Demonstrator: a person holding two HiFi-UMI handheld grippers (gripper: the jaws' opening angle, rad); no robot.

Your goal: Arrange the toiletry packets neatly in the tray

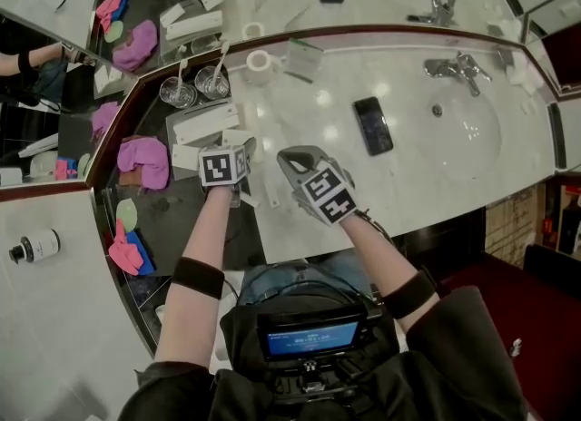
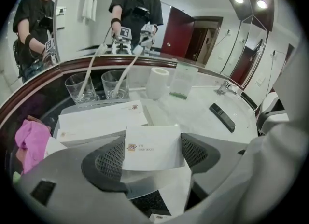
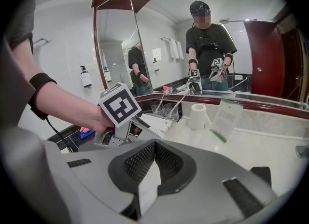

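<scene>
Two holds: left fingers [image 2: 108,160] wide on shower-cap packet [image 2: 152,146], right fingers [image 3: 137,162] pinch thin packet [image 3: 147,191].

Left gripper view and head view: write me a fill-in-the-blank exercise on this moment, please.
1. The left claw holds a white packet printed ___ cap.
2. The right claw is ___.
3. A ___ cloth lies in the dark tray.
4. ___ drinking glasses stand near the mirror.
Missing words: shower; shut; pink; two.
</scene>
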